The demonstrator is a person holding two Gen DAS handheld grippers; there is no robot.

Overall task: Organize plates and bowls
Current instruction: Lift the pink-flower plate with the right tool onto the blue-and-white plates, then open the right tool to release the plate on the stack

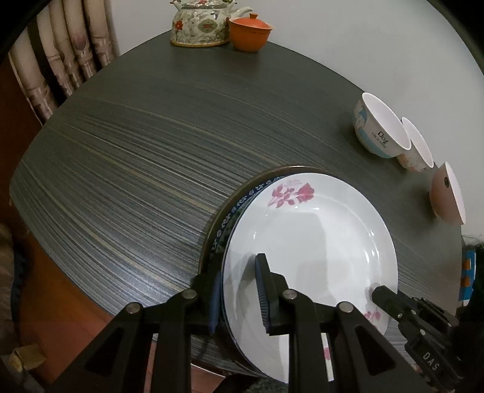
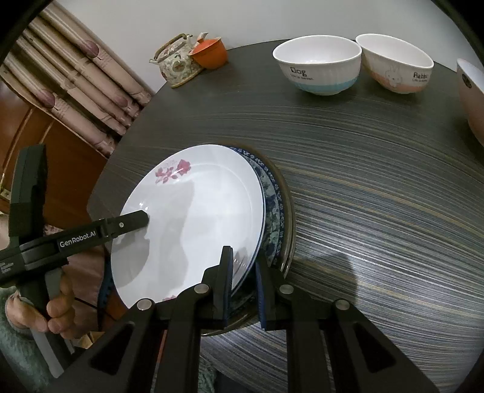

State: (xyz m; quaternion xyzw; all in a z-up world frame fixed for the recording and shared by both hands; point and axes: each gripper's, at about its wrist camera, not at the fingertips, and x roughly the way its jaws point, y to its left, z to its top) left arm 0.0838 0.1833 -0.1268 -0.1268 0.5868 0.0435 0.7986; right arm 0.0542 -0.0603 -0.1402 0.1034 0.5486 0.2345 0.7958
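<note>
Bowls [image 2: 317,65] three, stacked plates [image 2: 193,217] at least three, teapot [image 1: 199,25] one.

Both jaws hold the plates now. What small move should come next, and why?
Probably lower the plate stack flat onto the table. The left gripper and right gripper clamp opposite rims, and the stack hangs over the table's near edge, tilted; the bowls stand apart.

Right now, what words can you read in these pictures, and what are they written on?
"Dog": on the blue-bottomed bowl.
"Rabbit", last letters unclear: on the pink-bottomed bowl, beside a bunny drawing.
"GenRobot.AI": on the left gripper.
"DAS": on the right gripper, seen from the left camera.
Too small to read: the tiny line under each bowl's name, the faint print above the flower on the white plate, and the round mark on the third bowl.
</note>
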